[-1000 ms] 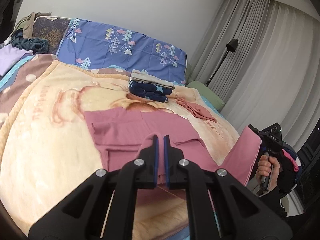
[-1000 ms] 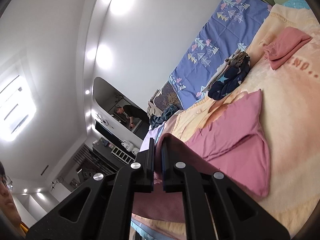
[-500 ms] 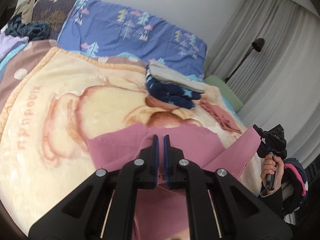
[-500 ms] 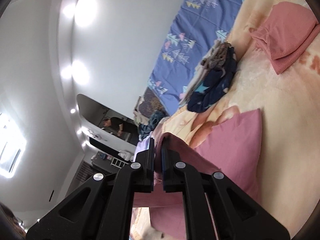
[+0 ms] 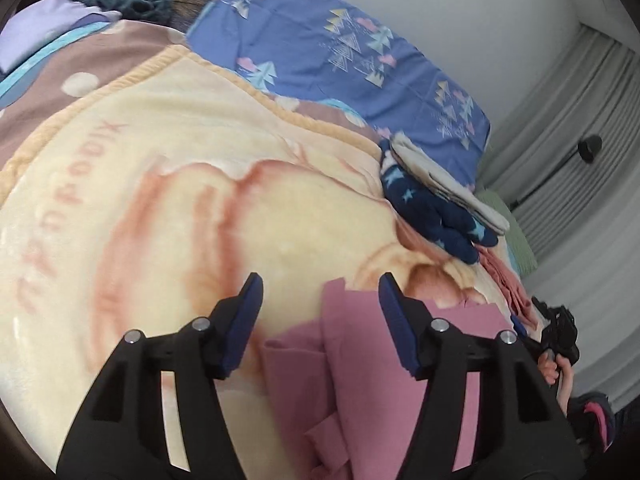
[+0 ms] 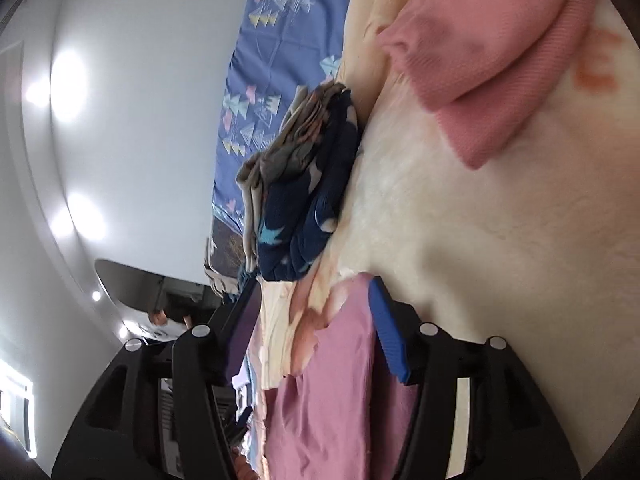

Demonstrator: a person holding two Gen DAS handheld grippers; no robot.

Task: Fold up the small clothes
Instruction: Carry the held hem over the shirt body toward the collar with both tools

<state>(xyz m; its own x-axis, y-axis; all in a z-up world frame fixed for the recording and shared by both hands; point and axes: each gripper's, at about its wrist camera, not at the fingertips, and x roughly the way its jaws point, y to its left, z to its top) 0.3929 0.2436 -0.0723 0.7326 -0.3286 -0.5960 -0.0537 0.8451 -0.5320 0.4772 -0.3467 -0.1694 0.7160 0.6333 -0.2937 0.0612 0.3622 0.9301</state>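
A mauve garment [image 5: 360,364] lies folded over on the cream blanket [image 5: 180,208]. My left gripper [image 5: 320,300] hangs just above its far edge with the jaws opening. The cloth lies between the fingers, but the blue pads [image 5: 394,320] do not press on it. In the right wrist view the same mauve garment [image 6: 340,392] lies under my right gripper [image 6: 316,320]. Its jaws are opening too and grip nothing. The person's hand holding the right gripper [image 5: 556,340] shows at the garment's right side.
A folded pile, navy star cloth [image 5: 432,216] under beige cloth, sits beyond the garment, also seen as the navy pile [image 6: 312,208]. A salmon folded cloth [image 6: 480,60] lies further right. Blue patterned pillow [image 5: 340,52] at the head; loose clothes [image 5: 120,0] far left.
Both grippers were shut on the mauve garment's edge and carried it forward and down over the bed. Both now stand open and the garment lies doubled on the blanket.
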